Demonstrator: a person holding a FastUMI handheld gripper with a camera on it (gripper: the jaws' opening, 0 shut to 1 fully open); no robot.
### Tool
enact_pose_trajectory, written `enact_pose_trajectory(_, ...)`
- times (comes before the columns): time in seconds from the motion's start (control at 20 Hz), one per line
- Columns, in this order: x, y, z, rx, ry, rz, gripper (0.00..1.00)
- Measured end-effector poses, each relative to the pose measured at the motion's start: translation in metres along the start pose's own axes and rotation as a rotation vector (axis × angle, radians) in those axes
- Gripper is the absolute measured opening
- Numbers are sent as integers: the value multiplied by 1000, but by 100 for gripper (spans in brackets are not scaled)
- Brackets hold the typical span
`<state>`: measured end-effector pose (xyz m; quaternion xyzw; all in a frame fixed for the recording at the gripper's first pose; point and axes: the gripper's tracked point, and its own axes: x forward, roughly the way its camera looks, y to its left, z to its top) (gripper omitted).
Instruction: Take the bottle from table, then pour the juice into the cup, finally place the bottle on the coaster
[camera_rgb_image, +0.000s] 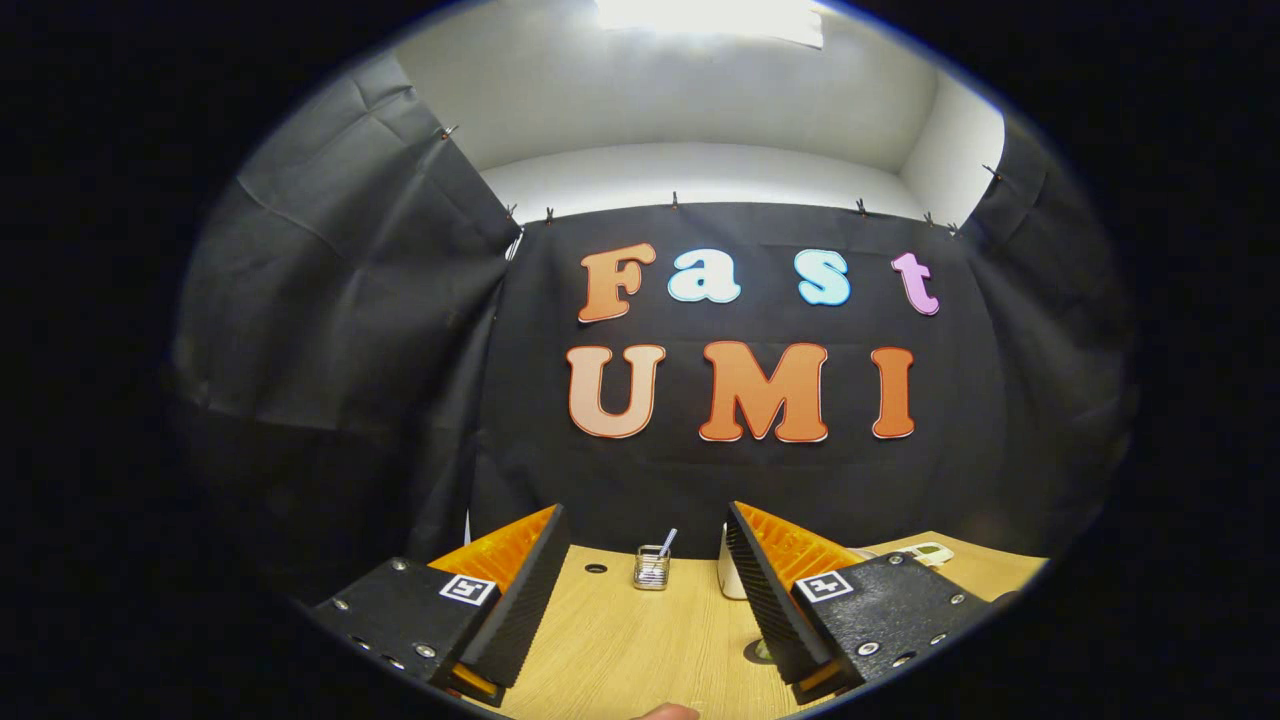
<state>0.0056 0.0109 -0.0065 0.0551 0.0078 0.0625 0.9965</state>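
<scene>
With its two fingers spread well apart and nothing between them, the gripper (640, 585) hangs open above a light wood-grain surface (640, 650). Each finger carries a ribbed inner face and a small square black-and-white marker on its block. Beyond the fingers, roughly on the line between them, stands a small clear glass cup (651, 567) with a thin straw or stirrer leaning out of it toward the right; whether it holds liquid cannot be told. Just right of the cup, partly hidden behind the right finger, a white rounded object (731, 577) rests on the surface, possibly the bottle, too covered to confirm. A small dark round hole (596, 568) sits in the surface left of the cup, near the far edge. Close to the right finger's base, a dark round patch (757, 651) lies on the wood, mostly hidden. Farther right, near the far corner, lies a small white device (925, 552). A fingertip (668, 712) shows at the nearest edge of the surface.
</scene>
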Motion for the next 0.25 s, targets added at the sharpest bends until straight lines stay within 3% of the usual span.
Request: enact_pose_trajectory(0.25,0,-8,3,5,-14,-25,93)
